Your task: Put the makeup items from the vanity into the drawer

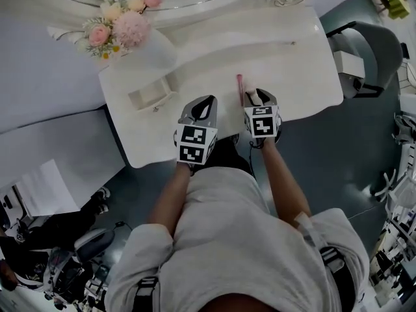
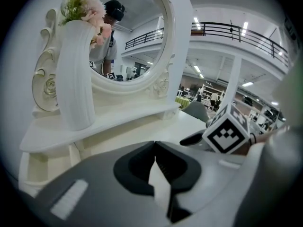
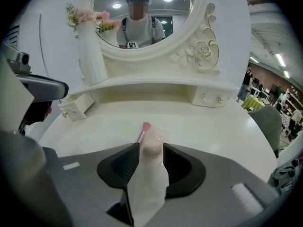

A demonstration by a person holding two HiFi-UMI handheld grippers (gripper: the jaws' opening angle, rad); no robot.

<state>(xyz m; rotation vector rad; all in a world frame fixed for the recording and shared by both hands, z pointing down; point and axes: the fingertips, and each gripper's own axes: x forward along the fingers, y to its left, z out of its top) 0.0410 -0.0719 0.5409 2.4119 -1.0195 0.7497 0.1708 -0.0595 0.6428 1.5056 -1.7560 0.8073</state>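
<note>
Between spread jaws of the right gripper [image 3: 150, 147] lies a makeup item [image 3: 151, 140], seemingly loose.

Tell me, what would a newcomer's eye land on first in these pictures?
Probably the left hand-held gripper and right hand-held gripper, each with a black-and-white marker cube, at the near edge of the white vanity. Next, the vase of pink flowers at its back left, by the ornate oval mirror, and a slim pink makeup stick lying just ahead of the right one.
</note>
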